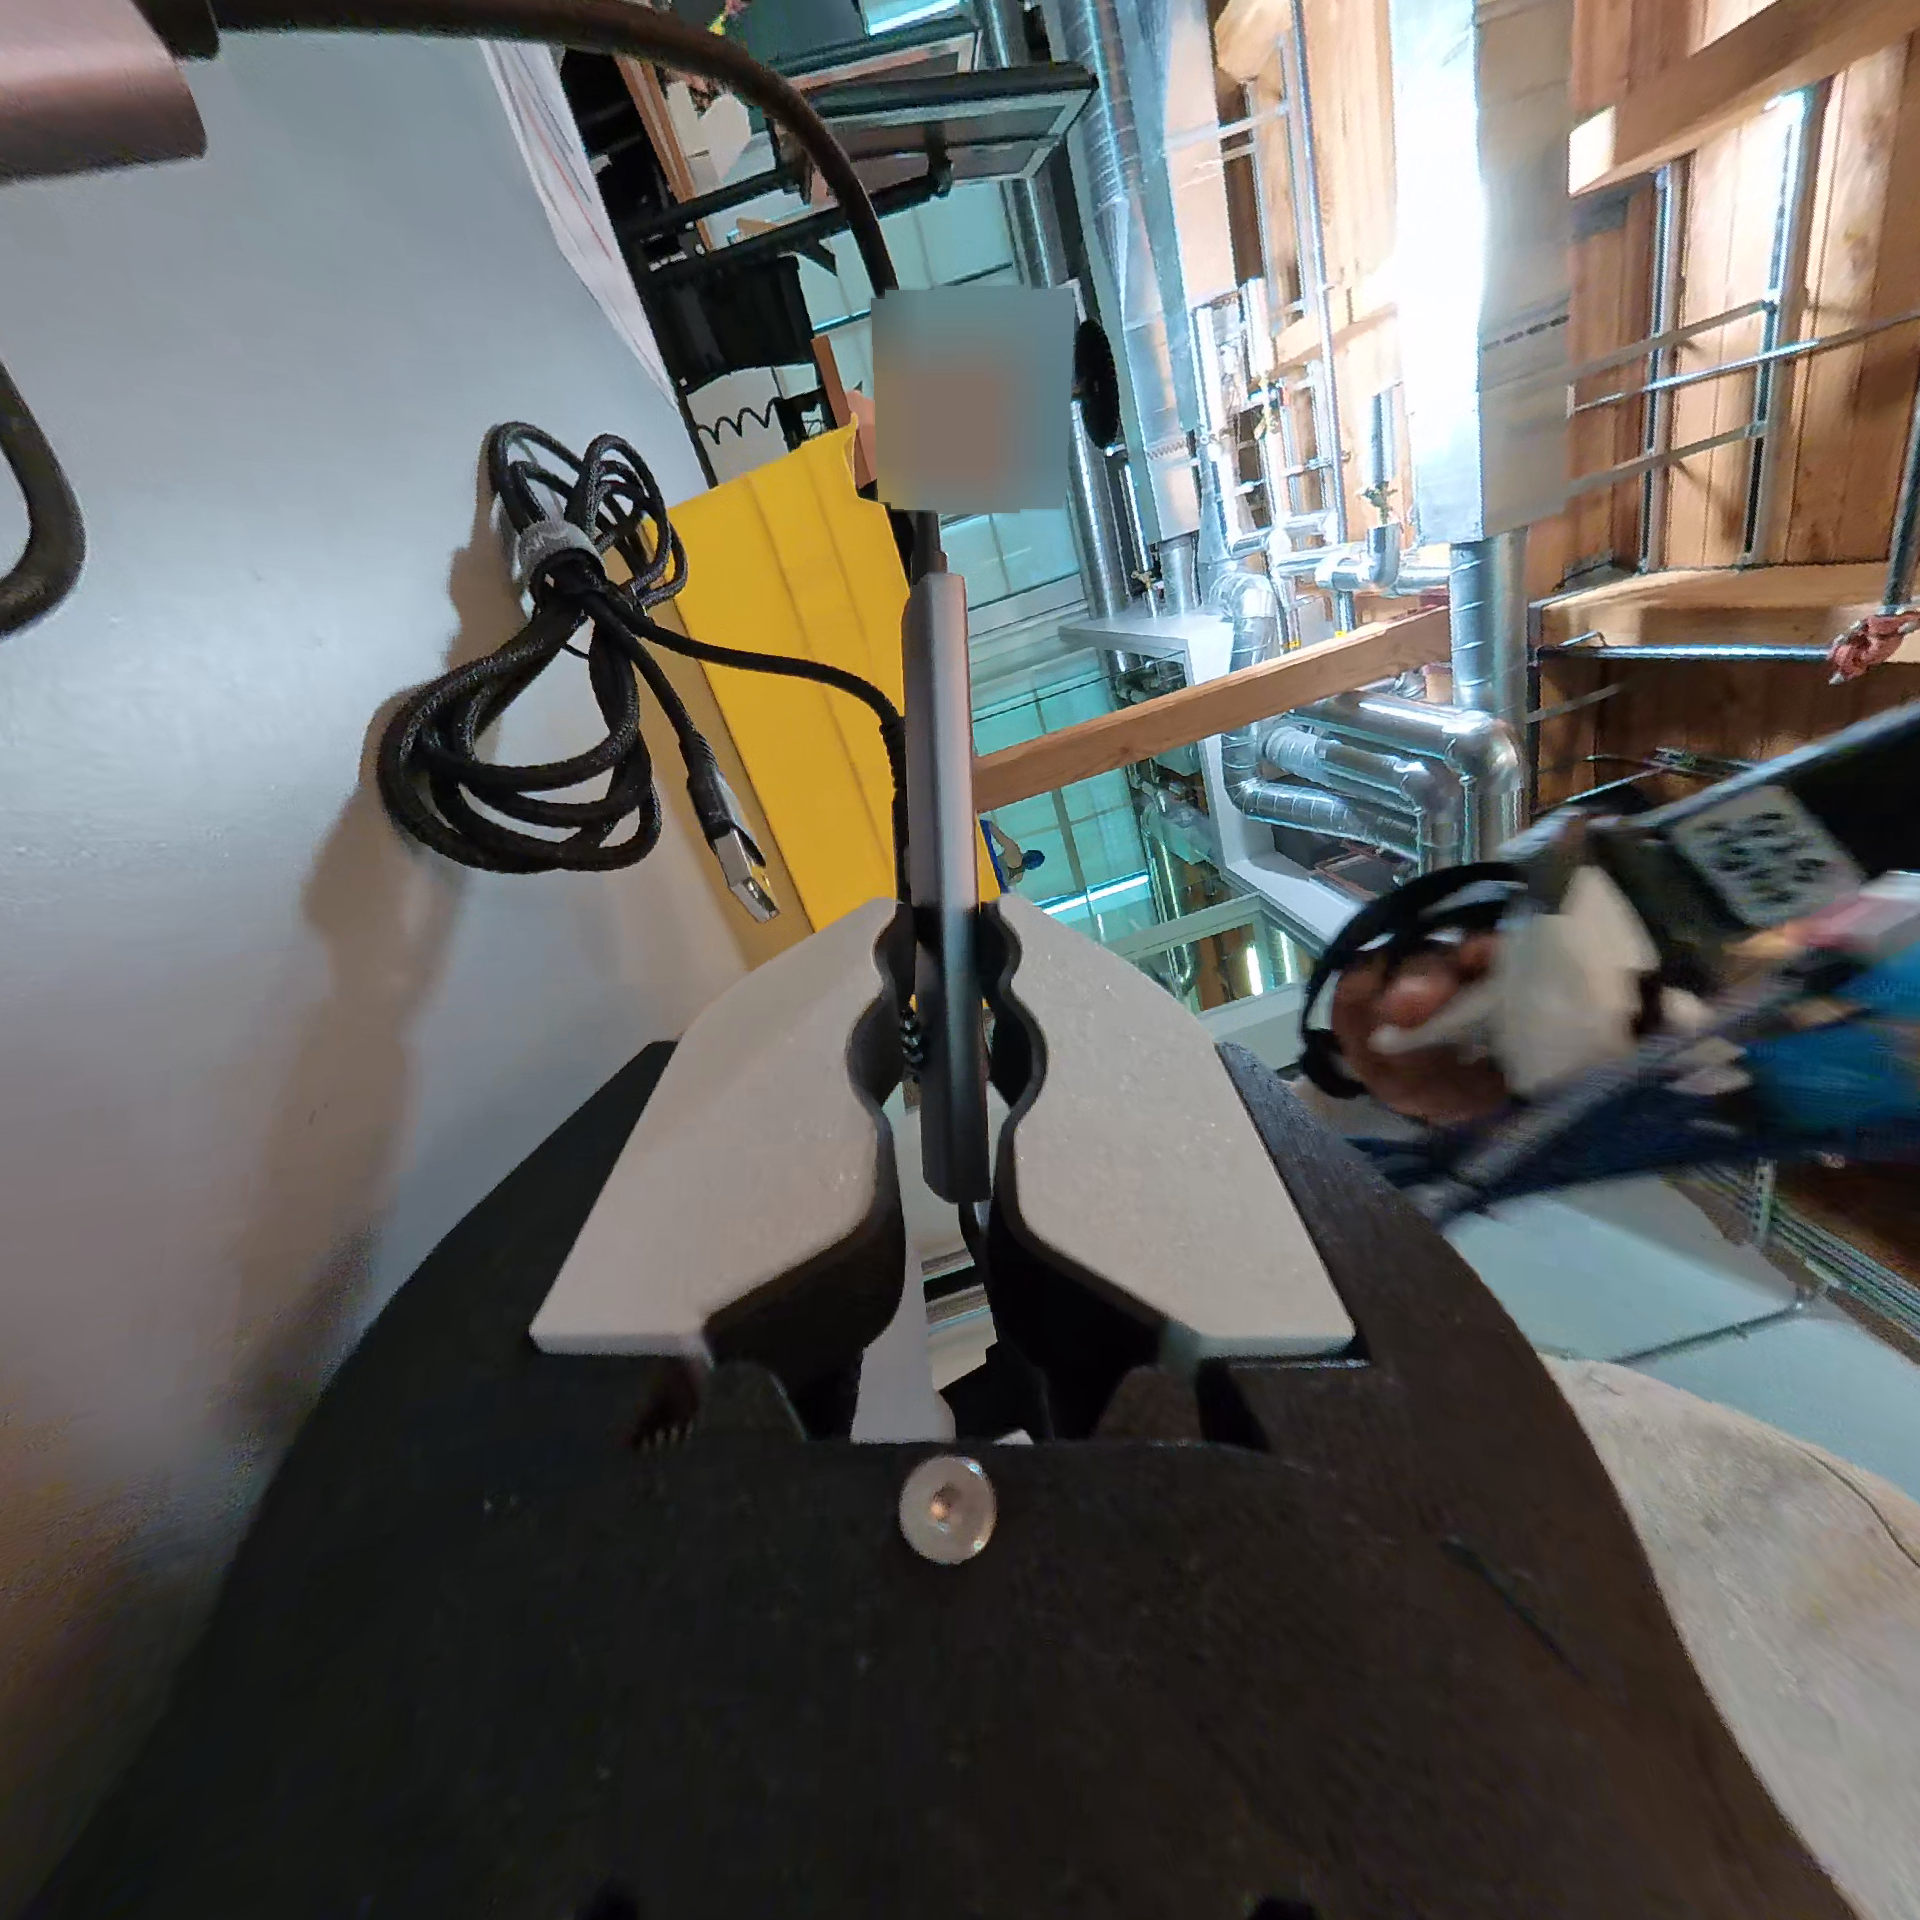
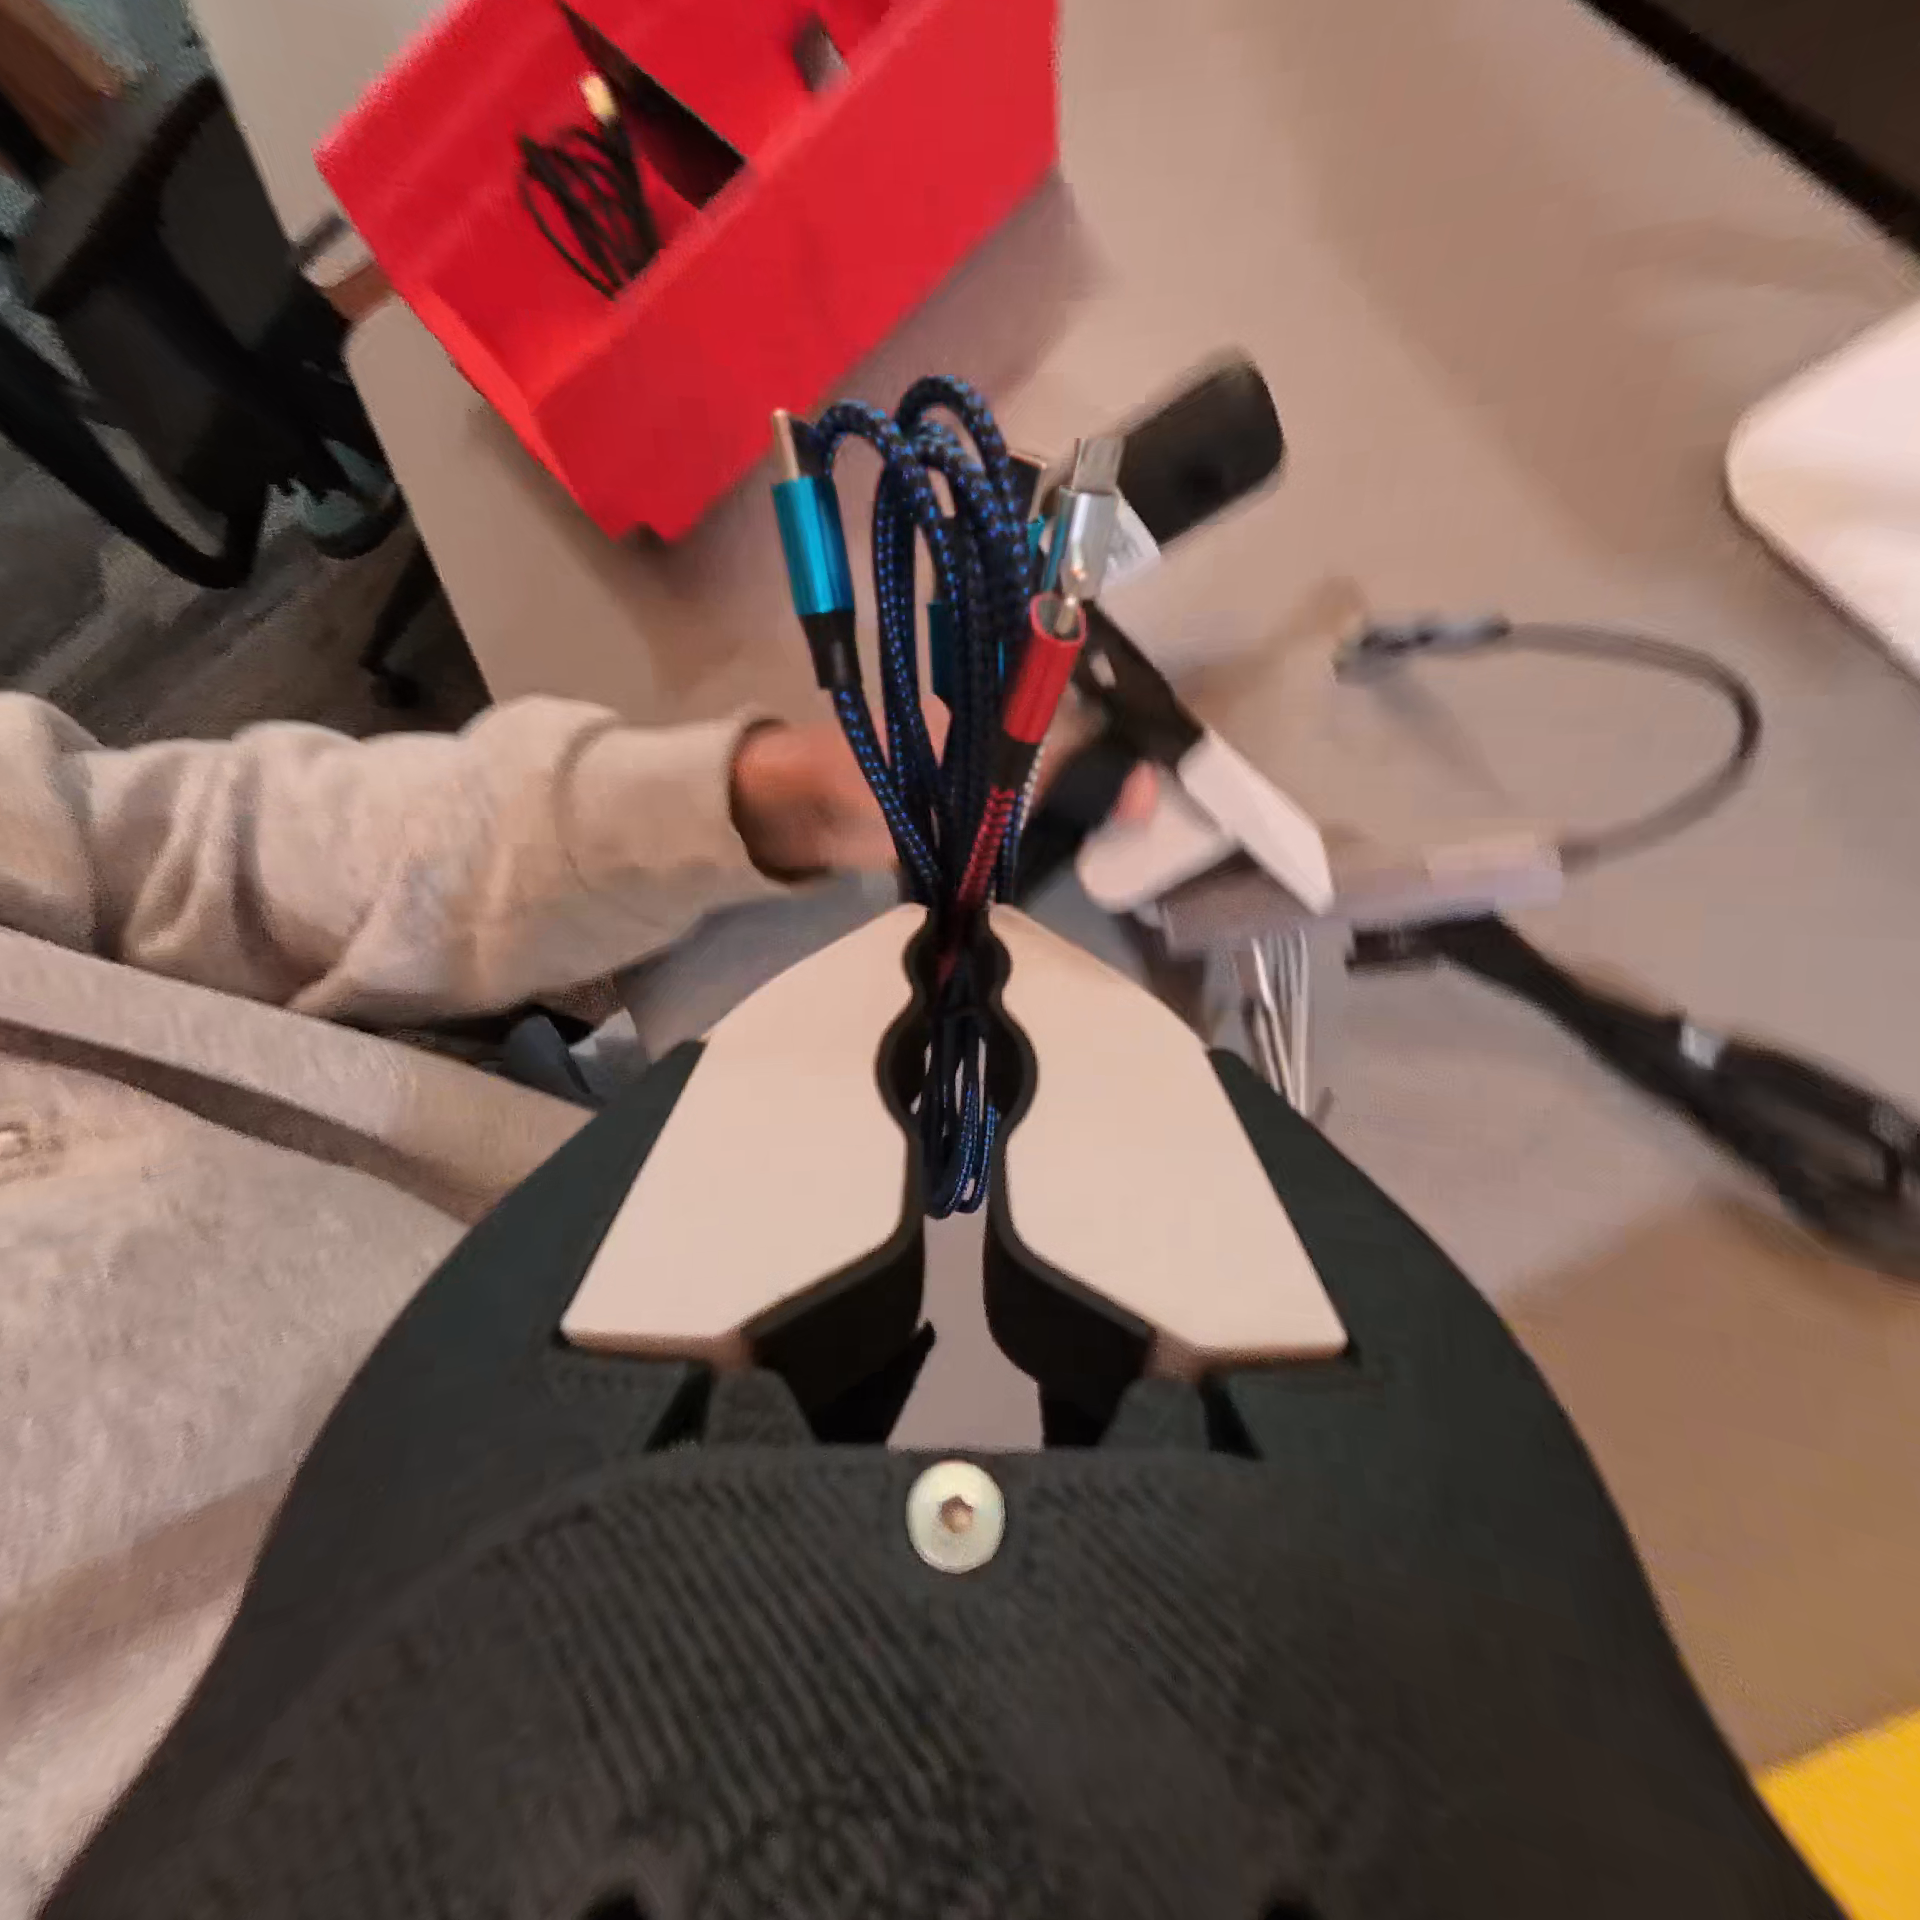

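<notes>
My left gripper (image 1: 943,920) is shut on a flat grey adapter hub (image 1: 940,769), held edge-on; a black cable runs from its far end. A coiled black braided cable (image 1: 530,707) with a metal USB plug lies on the white table (image 1: 208,520) to the left, beside a yellow bin (image 1: 800,665). My right gripper (image 2: 958,920) is shut on a bundle of blue braided cables (image 2: 935,665) with blue, red and silver plugs, lifted over the table. The right gripper also shows blurred in the left wrist view (image 1: 1621,966). The left gripper (image 2: 1226,810) shows past the bundle.
A red divided bin (image 2: 727,249) with a black cable in one compartment stands at the far side of the table. A person's sleeve (image 2: 364,831) and hand lie to the left. A grey looped cable (image 2: 1621,727) lies to the right. A white object (image 2: 1849,488) sits at the right edge. The left gripper's tips are roughly 15 cm from the right gripper's.
</notes>
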`<state>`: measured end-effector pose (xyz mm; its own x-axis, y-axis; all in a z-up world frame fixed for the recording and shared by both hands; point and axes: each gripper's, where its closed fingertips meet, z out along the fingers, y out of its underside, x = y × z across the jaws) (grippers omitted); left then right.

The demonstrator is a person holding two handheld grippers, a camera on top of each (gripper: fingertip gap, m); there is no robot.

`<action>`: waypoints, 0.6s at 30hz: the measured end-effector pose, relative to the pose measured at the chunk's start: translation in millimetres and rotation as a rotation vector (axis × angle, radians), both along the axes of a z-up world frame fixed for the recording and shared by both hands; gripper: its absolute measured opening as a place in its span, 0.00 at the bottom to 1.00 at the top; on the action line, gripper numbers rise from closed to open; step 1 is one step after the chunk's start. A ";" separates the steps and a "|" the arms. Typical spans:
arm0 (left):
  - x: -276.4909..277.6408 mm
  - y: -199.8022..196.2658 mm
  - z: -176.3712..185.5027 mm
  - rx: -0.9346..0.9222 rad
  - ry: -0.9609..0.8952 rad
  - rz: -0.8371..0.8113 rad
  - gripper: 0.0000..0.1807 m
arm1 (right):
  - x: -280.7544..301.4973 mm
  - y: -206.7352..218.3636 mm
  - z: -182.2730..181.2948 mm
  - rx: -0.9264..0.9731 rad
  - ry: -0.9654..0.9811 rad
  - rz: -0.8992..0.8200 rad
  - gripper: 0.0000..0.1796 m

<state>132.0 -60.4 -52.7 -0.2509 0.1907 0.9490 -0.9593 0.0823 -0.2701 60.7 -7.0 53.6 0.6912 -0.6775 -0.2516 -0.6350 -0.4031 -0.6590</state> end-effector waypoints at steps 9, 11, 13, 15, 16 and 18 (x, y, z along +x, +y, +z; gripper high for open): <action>-16.6 -7.8 -12.4 0.049 -0.070 -0.094 0.06 | -30.4 -105.7 -120.0 -0.133 0.253 -0.172 0.05; -19.9 -8.9 -16.9 0.080 -0.082 -0.108 0.06 | -18.8 -112.8 -130.0 -0.131 0.209 -0.214 0.07; -21.7 -10.9 -18.1 0.091 -0.096 -0.113 0.06 | -9.6 -113.0 -128.6 -0.084 0.135 -0.246 0.12; -22.0 -11.5 -19.8 0.097 -0.083 -0.116 0.06 | -5.4 -109.0 -122.3 -0.014 0.041 -0.256 0.14; -21.2 -11.1 -20.0 0.096 -0.075 -0.113 0.06 | -6.5 -106.7 -120.9 0.013 -0.006 -0.255 0.14; -21.0 -9.9 -20.2 0.096 -0.067 -0.110 0.06 | -8.3 -102.7 -121.8 0.036 -0.117 -0.251 0.14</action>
<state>111.0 -70.4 -72.9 -0.2966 0.1295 0.9462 -0.9232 0.2146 -0.3188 52.3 -109.7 -68.2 0.5283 -0.8235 -0.2070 -0.6310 -0.2176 -0.7446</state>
